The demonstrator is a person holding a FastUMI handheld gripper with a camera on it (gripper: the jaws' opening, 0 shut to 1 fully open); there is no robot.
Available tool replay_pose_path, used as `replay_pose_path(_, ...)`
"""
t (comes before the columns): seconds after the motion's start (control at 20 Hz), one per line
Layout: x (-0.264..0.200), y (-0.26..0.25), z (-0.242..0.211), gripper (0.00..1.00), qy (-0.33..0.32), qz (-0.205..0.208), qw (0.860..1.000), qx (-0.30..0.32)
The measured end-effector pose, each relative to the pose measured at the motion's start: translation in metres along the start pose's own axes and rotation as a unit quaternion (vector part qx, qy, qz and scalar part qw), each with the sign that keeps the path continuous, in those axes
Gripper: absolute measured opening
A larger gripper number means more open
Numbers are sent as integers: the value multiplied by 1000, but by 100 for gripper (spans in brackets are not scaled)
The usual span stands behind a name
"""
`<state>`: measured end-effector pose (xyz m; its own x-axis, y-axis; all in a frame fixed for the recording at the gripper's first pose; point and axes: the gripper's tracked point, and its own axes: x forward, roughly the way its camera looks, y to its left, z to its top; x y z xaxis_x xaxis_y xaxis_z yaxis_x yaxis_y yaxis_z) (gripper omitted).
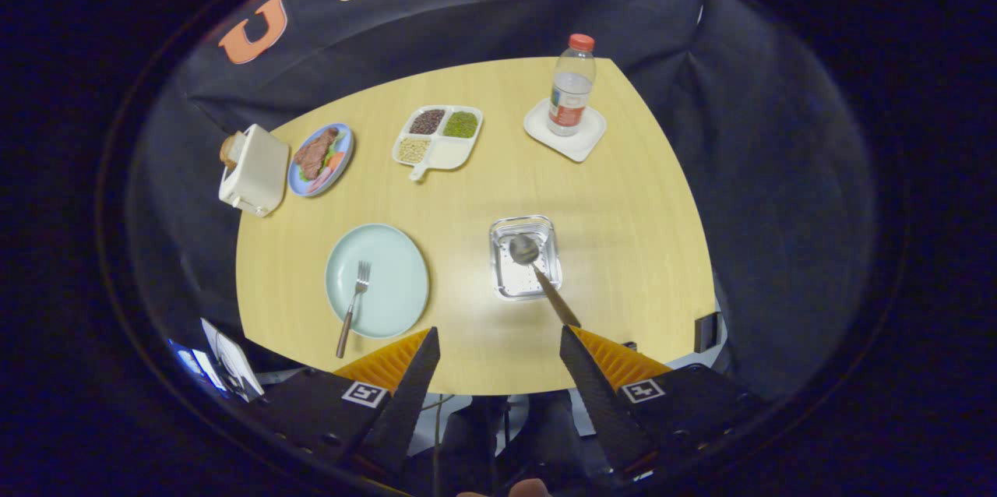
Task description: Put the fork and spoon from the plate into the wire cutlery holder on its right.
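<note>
On the pale wooden table [623, 248], seen from high above, the wire cutlery holder [526, 257] stood to the right of a light blue plate [397, 302], the two well apart with bare wood between them. The spoon [537, 267] was already at the holder: its bowl lay inside, over the perforated base, and its handle slanted out over the near rim toward the right finger of the gripper [498, 345]. Whether the handle tip touched that finger could not be told (it ended just at the fingertip, in blur). The fork [352, 308] still lay on the plate, tines pointing away from the gripper, its brown handle running past the plate's near edge onto the table.

The gripper's fingers stood wide apart with nothing pressed between them, hanging above the near edge of the table, the plate ahead of the left finger and the holder ahead of the right.

Farther back, a white divided tray [438, 137] held dark, green and tan grains in three of its sections. Left of it sat a small blue plate of meat and vegetables [321, 159], and beside that a white toaster [254, 170] with bread in its slot. At the far right corner a clear bottle [571, 86] with a red cap stood upright on a white square coaster [567, 140].
</note>
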<state>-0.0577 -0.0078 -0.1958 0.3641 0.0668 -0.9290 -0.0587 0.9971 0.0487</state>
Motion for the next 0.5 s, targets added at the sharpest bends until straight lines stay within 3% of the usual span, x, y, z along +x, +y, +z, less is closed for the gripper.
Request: replay_pose_path(0.5,54,149,-75,97,69,50,996,-8)
